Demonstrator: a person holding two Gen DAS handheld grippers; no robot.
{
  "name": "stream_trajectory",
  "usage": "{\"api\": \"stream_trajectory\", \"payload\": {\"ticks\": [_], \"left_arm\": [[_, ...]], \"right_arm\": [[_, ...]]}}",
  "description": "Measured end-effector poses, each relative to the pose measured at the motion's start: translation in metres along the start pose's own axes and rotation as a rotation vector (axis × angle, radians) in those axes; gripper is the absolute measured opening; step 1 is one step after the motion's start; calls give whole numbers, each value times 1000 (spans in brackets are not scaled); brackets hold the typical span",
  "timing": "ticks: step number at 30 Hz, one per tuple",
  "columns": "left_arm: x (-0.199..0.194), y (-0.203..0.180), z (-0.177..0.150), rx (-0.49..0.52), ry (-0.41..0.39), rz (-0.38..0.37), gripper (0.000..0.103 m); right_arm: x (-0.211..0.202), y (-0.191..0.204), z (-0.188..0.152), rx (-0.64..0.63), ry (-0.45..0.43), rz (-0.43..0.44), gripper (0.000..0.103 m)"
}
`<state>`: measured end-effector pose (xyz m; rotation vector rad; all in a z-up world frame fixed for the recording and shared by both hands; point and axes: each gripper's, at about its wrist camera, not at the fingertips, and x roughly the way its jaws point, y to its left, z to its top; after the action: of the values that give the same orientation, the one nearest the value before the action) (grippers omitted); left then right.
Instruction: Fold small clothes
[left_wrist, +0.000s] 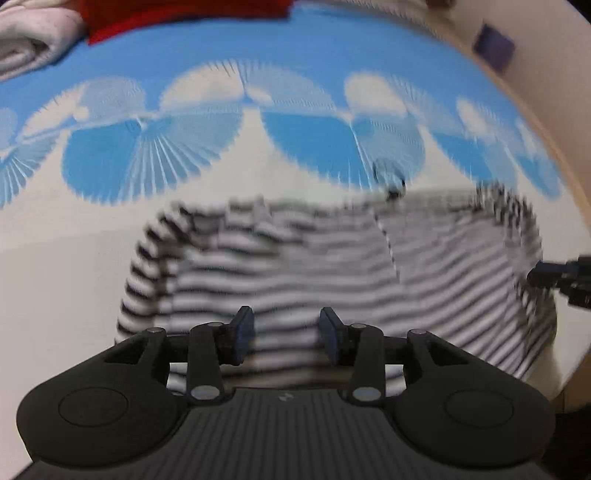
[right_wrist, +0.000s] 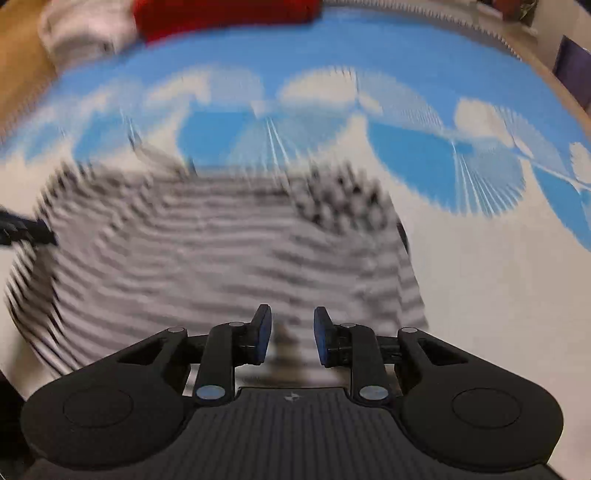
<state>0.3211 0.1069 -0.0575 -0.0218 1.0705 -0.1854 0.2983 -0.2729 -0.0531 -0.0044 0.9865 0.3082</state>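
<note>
A small black-and-white striped garment (left_wrist: 314, 266) lies partly folded on a blue and white patterned cloth (left_wrist: 221, 48). It also shows in the right wrist view (right_wrist: 207, 258), blurred by motion. My left gripper (left_wrist: 287, 338) is open and empty, hovering over the garment's near edge. My right gripper (right_wrist: 291, 338) is open and empty over the near edge too. The right gripper's tip shows at the right edge of the left wrist view (left_wrist: 561, 280); the left gripper's tip shows at the left edge of the right wrist view (right_wrist: 26, 230).
A red folded cloth (left_wrist: 184, 14) and a white folded cloth (left_wrist: 33, 44) lie at the far left of the patterned cloth. A dark purple square (left_wrist: 493, 46) sits on the beige wall at the right. The table edge curves along the right.
</note>
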Motion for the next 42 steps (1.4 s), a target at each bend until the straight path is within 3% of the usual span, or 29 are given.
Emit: {"api": "stream_trajectory", "payload": {"ticks": [3, 8, 11, 17, 21, 26, 30, 34, 37, 39, 40, 42], "left_arm": [[9, 3, 9, -20, -22, 61, 44], [32, 9, 25, -29, -24, 149, 44], [48, 15, 36, -57, -55, 202, 45], [68, 42, 56, -210, -119, 213, 44], [78, 45, 59, -232, -52, 209, 45], [46, 27, 65, -138, -82, 194, 47], [12, 4, 55, 3, -113, 124, 64], [3, -16, 33, 175, -45, 17, 64], [8, -32, 11, 310, 26, -95, 64], [21, -37, -3, 366, 76, -130, 64], [34, -39, -11, 388, 121, -106, 64], [61, -40, -28, 446, 201, 14, 67]], "right_arm": [[15, -2, 22, 44, -54, -15, 27], [72, -14, 44, 100, 13, -53, 27], [87, -21, 51, 138, -8, -127, 27], [93, -43, 63, 282, -113, -183, 26], [104, -48, 63, 287, -73, -178, 26], [93, -46, 65, 268, -59, -182, 30], [66, -36, 64, 163, -89, -132, 35], [37, -11, 45, -109, -106, -71, 39], [23, -11, 27, -180, -61, 28, 39], [20, -14, 13, -217, -3, 61, 40], [23, -18, 4, -235, 54, 66, 42], [35, -23, -15, -277, 178, 25, 43]]}}
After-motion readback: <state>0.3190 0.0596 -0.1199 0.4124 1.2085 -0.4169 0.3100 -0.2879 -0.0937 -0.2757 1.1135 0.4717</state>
